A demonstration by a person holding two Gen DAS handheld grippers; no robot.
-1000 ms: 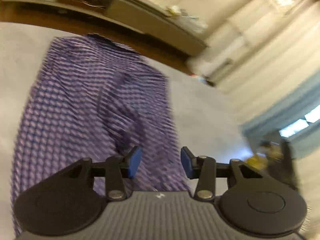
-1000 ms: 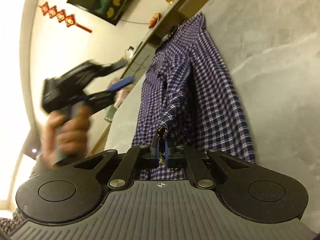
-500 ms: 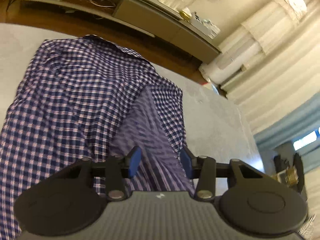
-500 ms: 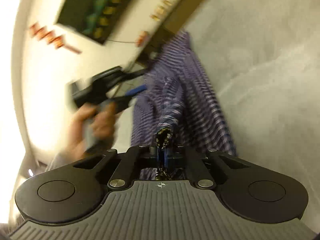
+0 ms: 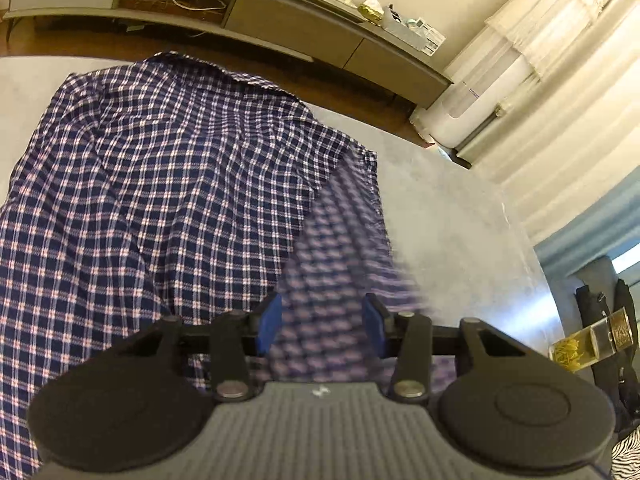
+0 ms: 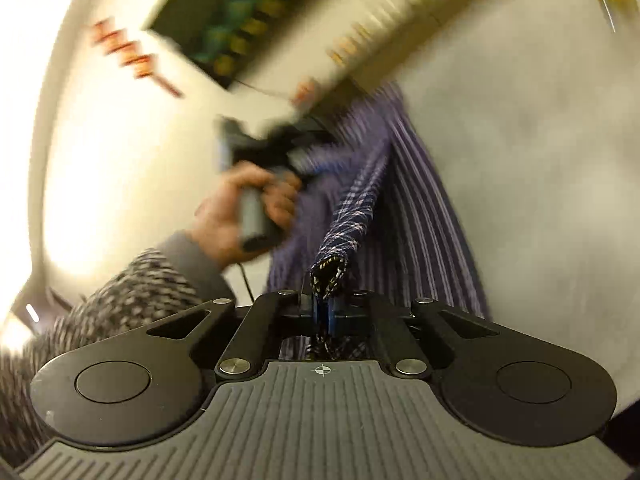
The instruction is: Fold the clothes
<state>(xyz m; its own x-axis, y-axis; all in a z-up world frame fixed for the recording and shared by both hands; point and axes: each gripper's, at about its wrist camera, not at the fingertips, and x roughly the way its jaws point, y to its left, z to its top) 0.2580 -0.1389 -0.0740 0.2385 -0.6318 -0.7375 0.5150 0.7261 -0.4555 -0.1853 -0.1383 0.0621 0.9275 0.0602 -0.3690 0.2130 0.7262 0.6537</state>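
Note:
A navy and white checked shirt [image 5: 160, 184] lies spread on a grey surface [image 5: 448, 216]. My left gripper [image 5: 320, 322] hovers over the shirt's near right part, its blue pads [image 5: 269, 322] apart and pressing on nothing. A blurred strip of the shirt [image 5: 340, 232] rises up past them. My right gripper [image 6: 323, 312] is shut on a bunched edge of the shirt [image 6: 352, 216], which stretches taut away from it. In the right wrist view a hand [image 6: 240, 216] holds the left gripper [image 6: 272, 148] over the cloth, though blur hides its jaws there.
A long low cabinet [image 5: 320, 28] with small items runs along the far wall. White curtains [image 5: 540, 60] hang at the right. A glass jar [image 5: 588, 344] stands at the right edge. A dark screen [image 6: 240, 20] hangs on the wall, and a speckled sleeve [image 6: 140, 292] is near left.
My right gripper has risen and rolled, drawing the pinched shirt edge up with it. The left gripper has moved lower and closer over the shirt, jaws unchanged.

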